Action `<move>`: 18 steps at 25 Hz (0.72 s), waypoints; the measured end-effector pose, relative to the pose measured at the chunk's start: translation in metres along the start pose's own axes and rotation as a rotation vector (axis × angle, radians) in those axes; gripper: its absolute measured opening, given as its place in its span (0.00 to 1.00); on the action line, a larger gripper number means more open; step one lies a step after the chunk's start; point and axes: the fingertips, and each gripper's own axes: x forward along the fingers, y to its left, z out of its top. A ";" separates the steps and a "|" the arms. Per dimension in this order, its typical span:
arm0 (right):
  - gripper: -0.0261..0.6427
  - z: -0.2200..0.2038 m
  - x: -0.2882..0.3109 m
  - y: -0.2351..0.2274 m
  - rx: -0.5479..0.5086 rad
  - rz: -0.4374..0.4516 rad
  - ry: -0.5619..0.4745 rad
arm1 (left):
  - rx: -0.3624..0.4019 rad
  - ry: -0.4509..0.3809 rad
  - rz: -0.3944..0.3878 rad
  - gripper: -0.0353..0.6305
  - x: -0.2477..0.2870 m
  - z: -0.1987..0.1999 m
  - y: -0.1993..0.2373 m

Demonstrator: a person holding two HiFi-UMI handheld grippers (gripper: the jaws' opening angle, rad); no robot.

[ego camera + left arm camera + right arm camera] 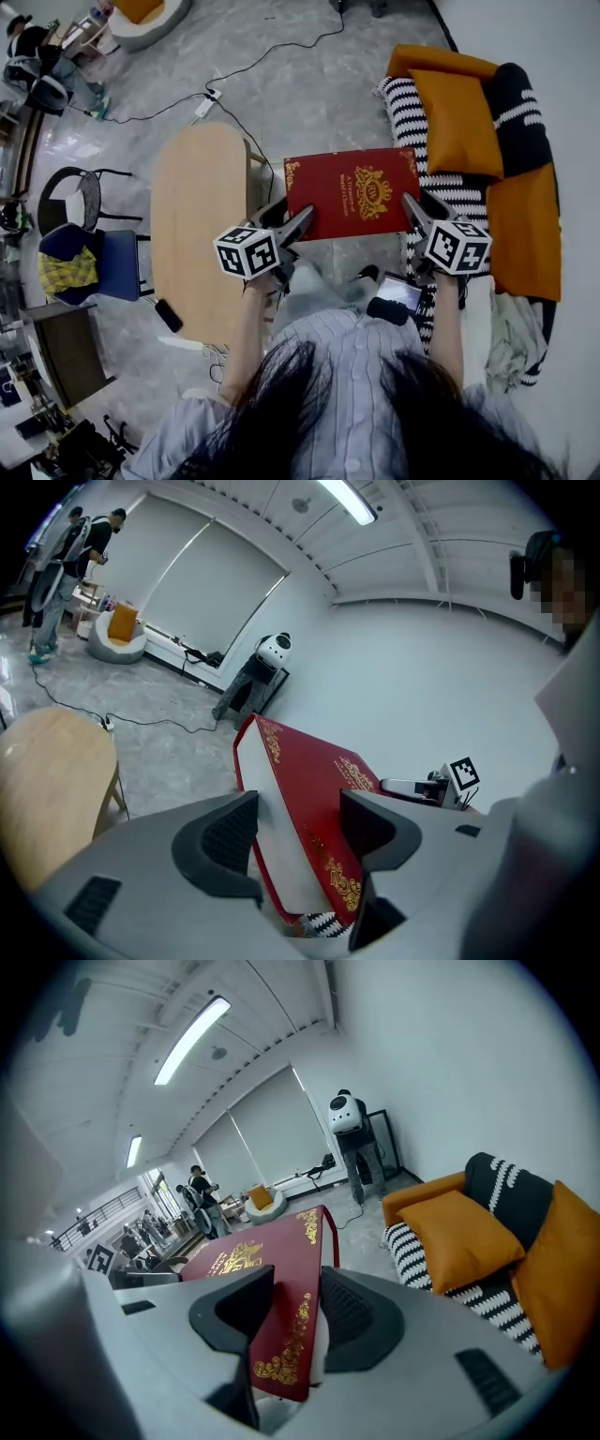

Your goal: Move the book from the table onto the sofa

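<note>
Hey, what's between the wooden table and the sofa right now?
In the head view, the red book, clamped by the left claw and right claw, hangs over grey floor there.

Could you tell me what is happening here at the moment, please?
A person is carrying a red book with two hand-held grippers. The left gripper clamps the book's left edge and the right gripper clamps its right edge. The book is off the wooden table and held in the air above the floor, between the table and the sofa. It has not yet been set down on the sofa.
</note>
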 end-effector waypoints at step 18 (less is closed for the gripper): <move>0.29 -0.061 -0.151 -0.157 0.253 -0.234 -0.150 | 0.143 0.274 -0.195 0.46 0.130 -0.074 -0.144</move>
